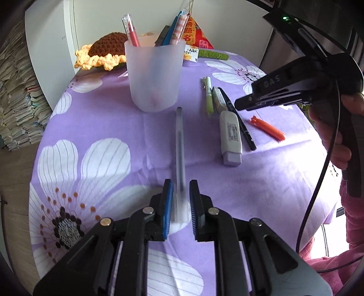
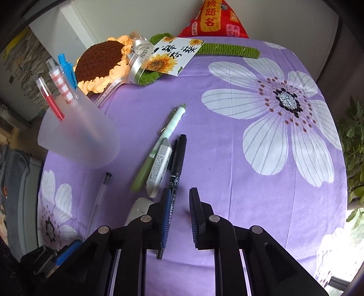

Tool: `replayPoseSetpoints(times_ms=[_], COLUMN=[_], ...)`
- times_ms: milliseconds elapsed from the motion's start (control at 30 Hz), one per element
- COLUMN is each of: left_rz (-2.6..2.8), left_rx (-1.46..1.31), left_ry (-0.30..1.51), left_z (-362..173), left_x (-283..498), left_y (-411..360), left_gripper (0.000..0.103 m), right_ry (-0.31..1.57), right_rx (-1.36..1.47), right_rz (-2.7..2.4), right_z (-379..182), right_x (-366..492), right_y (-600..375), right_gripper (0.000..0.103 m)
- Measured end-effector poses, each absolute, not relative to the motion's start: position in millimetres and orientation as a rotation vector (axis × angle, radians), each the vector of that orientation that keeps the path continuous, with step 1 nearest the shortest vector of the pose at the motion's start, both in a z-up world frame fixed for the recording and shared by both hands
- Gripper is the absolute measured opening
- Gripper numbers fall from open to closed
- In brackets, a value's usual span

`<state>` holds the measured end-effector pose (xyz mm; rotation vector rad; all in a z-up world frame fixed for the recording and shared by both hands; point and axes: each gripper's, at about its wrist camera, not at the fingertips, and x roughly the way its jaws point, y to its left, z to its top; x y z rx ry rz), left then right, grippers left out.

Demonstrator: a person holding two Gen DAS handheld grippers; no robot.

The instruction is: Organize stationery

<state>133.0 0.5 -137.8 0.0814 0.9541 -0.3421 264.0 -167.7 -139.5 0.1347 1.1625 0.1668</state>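
Observation:
A frosted plastic pen cup (image 1: 154,75) stands on the purple flowered tablecloth (image 1: 102,127) and holds several pens. A clear gel pen (image 1: 179,145) lies in front of it, its near end between the fingers of my left gripper (image 1: 180,200), which is open around it. A green pen (image 1: 208,98), a black marker (image 1: 238,120), a white correction tape (image 1: 229,134), a small eraser (image 1: 219,98) and an orange pen cap (image 1: 268,128) lie to the right. My right gripper (image 2: 179,214) is open above the black marker (image 2: 176,168), next to the eraser (image 2: 159,166) and green pen (image 2: 159,148).
A crocheted sunflower (image 2: 100,61), a sunflower card (image 2: 173,54), a green crochet stem (image 2: 227,50) and a red pouch (image 2: 213,20) lie at the table's far edge. Stacked papers (image 1: 16,91) stand to the left. A plant (image 2: 352,145) is to the right.

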Motion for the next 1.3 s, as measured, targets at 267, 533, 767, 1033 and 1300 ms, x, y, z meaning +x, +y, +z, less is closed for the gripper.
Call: replayPoseSetpoints(times_ms=[267, 533, 767, 1033, 1300], left_rz=[-0.319, -0.291, -0.277, -0.303, -0.332], left_rx=[0.105, 0.118, 0.119, 0.110, 0.010], left_ry=[0.940, 0.960, 0.967, 0.953, 0.848], left_z=[-134.9, -144.7, -145.2, -145.0, -105.0], left_x=[166.4, 201.5, 224.1, 220.4, 191.3], left_y=[-13.0, -24.8, -36.4, -40.2, -21.7], left_gripper=[0.027, 0.027, 0.026, 0.007, 0.007], right_ry=[1.197, 1.193, 1.160, 1.151, 1.146], right_rx=[0.089, 0.003, -0.007, -0.012, 0.006], right_rz=[0.139, 0.112, 0.152, 0.226, 0.163], right_z=[-145.9, -148.3, -142.8, -132.5, -128.0], right_x=[276.1, 289.6, 272.9, 237.8, 272.7], right_y=[-152.8, -136.3, -145.3, -152.5, -160.7], right_gripper=[0.015, 0.015, 0.013, 0.013, 0.014])
